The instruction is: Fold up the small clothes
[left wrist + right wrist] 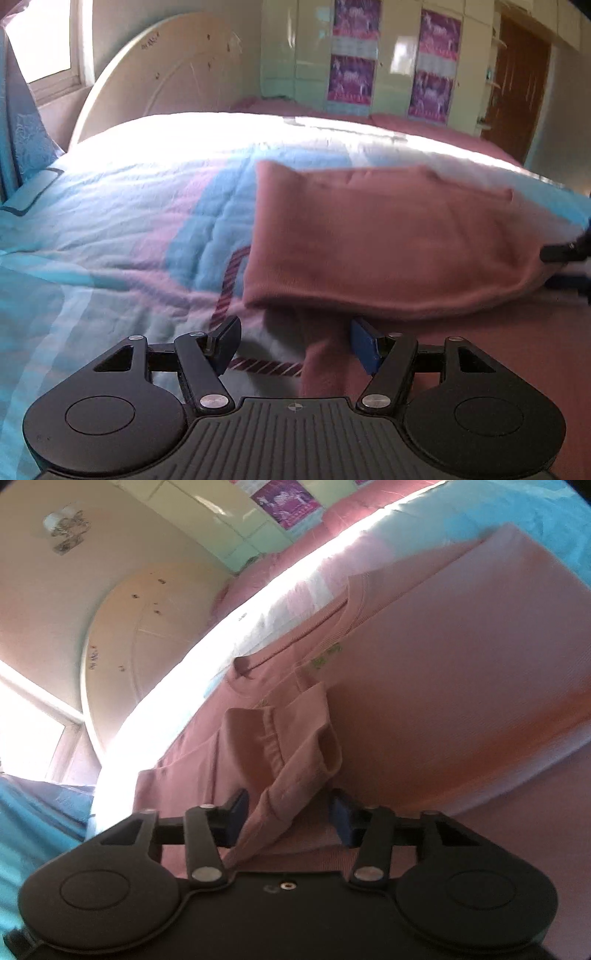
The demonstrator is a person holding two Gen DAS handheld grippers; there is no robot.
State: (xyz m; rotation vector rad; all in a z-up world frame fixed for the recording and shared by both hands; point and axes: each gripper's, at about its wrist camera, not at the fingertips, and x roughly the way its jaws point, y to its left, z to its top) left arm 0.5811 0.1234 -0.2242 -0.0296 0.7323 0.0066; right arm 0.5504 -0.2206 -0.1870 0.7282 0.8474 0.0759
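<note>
On the bed's blue-and-pink patterned quilt (pixel 122 206) lay the dusty-pink knit long-sleeved top (pixel 388 243), one side apparently already folded over. Left gripper (pixel 293 343) stood open, nothing clamped, cloth beside its right pad: likely just let go. Right gripper (pixel 286 818) straddled the ribbed sleeve cuff (pixel 295 746), jaws apart, pads not visibly pressing — probably lining up a grab. Only the right wrist view showed neckline and cuff; only the left showed the folded edge and the other gripper's tip (pixel 565 249).
</note>
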